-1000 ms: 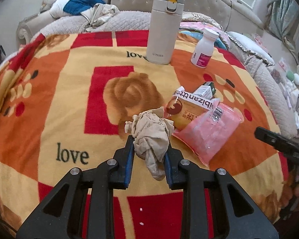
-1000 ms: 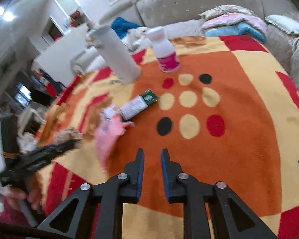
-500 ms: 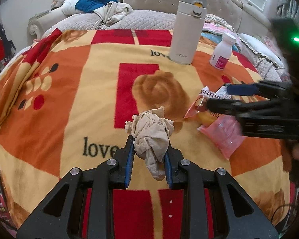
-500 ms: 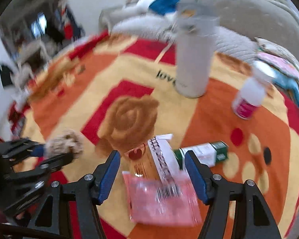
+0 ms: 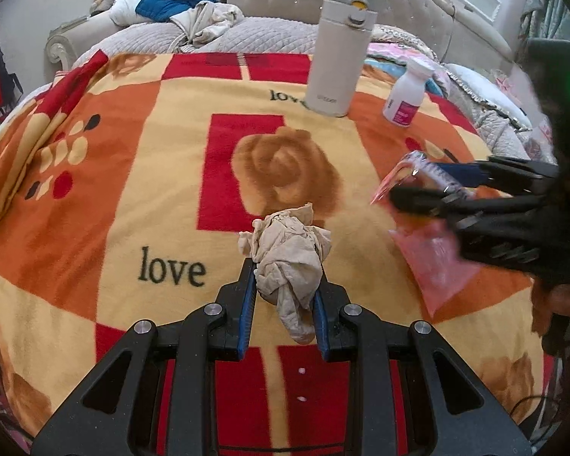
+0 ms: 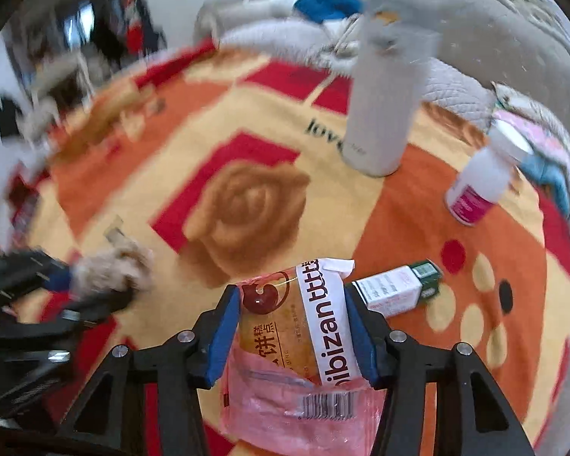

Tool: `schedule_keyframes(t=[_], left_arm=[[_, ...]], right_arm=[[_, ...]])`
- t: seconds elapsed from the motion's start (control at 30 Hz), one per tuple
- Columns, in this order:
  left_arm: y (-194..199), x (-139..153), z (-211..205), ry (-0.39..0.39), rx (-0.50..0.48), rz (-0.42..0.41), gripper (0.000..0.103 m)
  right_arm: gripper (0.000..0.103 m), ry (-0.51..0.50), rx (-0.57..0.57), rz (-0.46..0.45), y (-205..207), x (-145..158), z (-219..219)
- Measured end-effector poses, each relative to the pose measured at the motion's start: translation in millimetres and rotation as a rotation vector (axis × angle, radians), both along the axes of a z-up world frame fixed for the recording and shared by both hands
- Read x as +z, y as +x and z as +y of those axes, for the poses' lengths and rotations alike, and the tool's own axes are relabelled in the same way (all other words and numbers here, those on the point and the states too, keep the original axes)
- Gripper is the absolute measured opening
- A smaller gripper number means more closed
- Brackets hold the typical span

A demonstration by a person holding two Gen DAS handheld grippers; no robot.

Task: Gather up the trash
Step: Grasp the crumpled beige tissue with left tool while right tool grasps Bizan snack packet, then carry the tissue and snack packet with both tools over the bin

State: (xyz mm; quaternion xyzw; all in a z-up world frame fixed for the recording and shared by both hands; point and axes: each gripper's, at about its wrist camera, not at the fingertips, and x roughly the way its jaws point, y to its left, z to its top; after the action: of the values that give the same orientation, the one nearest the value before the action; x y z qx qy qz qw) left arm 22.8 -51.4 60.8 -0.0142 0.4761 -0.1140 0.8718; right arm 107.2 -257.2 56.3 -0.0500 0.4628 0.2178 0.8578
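Note:
A crumpled beige tissue is clamped in my left gripper, which is shut on it just above the patterned blanket. My right gripper straddles an orange snack wrapper with a white printed band. Its jaws are closing, and the blue pads meet the wrapper's two edges. Under the wrapper lies a pink plastic bag with a barcode. In the left wrist view the right gripper reaches in from the right over the pink bag.
A tall white flask and a small white bottle with a pink label stand at the blanket's far side. A green and white box lies just right of the wrapper. Clothes are piled on the sofa behind.
My right gripper swung from the dotted part of the blanket to the wrappers, opened wide, then narrowed around the snack wrapper. The left gripper kept its hold on the tissue.

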Motion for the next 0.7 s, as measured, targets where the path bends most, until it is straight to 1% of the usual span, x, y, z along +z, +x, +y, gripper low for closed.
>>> schedule_keyframes(t=[0.13,0.2,0.3,0.43,0.57,0.7], left_arm=[[-6,11,-12,-0.008,-0.017,-0.019,0.024],[-10,17,-20,-0.017,-0.029,-0.029,0.024],[-17,24,-35,-0.022,-0.057,-0.036,0.024],[-30,31,-60,-0.036,-0.108,-0.047,0.024],[-43,34,-94,-0.055,-0.172,-0.046,0.024],[-55,36,-138,-0.068,-0.252,-0.04,0.024]], right_arm=[[0.053,0.159,-0.071,-0.055,-23,23,-33],[0.053,0.197,-0.093,-0.065,-35,30,-45],[0.053,0.194,-0.125,-0.095,-49,36,-58],[0.053,0.166,-0.162,-0.102,-72,35,-79],[0.053,0.118,-0.216,-0.102,-102,30,-108],[0.053,0.076,-0.287,-0.097,-129,21,-145]])
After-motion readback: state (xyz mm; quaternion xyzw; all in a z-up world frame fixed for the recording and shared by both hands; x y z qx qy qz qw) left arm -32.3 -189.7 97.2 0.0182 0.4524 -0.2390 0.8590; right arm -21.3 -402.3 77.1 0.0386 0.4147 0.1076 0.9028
